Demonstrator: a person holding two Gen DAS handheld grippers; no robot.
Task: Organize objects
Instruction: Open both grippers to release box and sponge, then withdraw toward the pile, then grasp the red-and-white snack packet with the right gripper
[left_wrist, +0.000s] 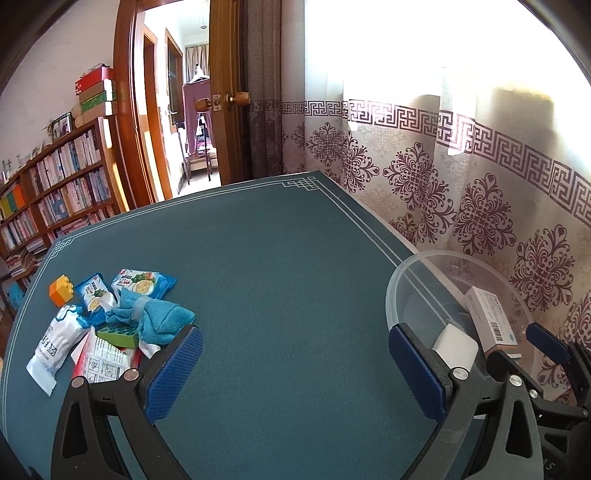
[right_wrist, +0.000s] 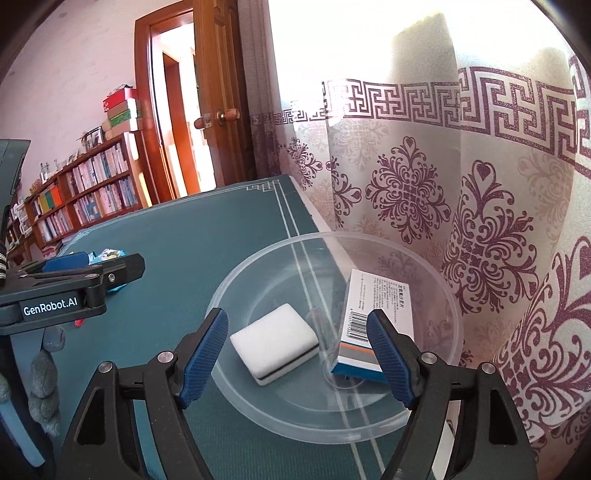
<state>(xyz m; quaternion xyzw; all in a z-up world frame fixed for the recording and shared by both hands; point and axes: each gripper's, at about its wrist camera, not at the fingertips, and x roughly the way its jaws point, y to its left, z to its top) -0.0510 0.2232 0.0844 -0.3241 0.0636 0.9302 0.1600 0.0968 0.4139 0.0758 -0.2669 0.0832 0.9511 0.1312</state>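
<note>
right tongs (right_wrist: 297, 356) are standing apart w/ nothing between the pads, hovering over the near rim of the clear bowl (right_wrist: 436, 295). inside the bowl a white sponge block (right_wrist: 275, 341) w/ a dark stripe is lying flat at left, and a medicine box (right_wrist: 373, 314), white w/ blue-orange end and a barcode, is leaning tilted against the right wall, its lower end just beside the right pad. sponge and box are near each other, not touching.

left tongs (left_wrist: 295, 373) are also standing wide apart, empty, pointing over bare green bench (left_wrist: 277, 266). its right pad is sitting just in front of the bowl rim in that view; the sponge and box are showing behind it.

further out on the bench's left side a pile of stuff is waiting: blue cloth (left_wrist: 151, 317), two blue snack packets (left_wrist: 144, 282), orange-yellow brick (left_wrist: 61, 291), green block w/ round dots (left_wrist: 118, 334), white pouch w/ blue print (left_wrist: 55, 345), and a red-white packet (left_wrist: 101, 360) partly under the left pad. most are overlapping or touching.

bowl is sitting near the bench's right edge, beside the patterned curtain (right_wrist: 480, 206). bookshelf (left_wrist: 55, 195) and an open wooden door (left_wrist: 225, 92) are standing beyond the bench.
</note>
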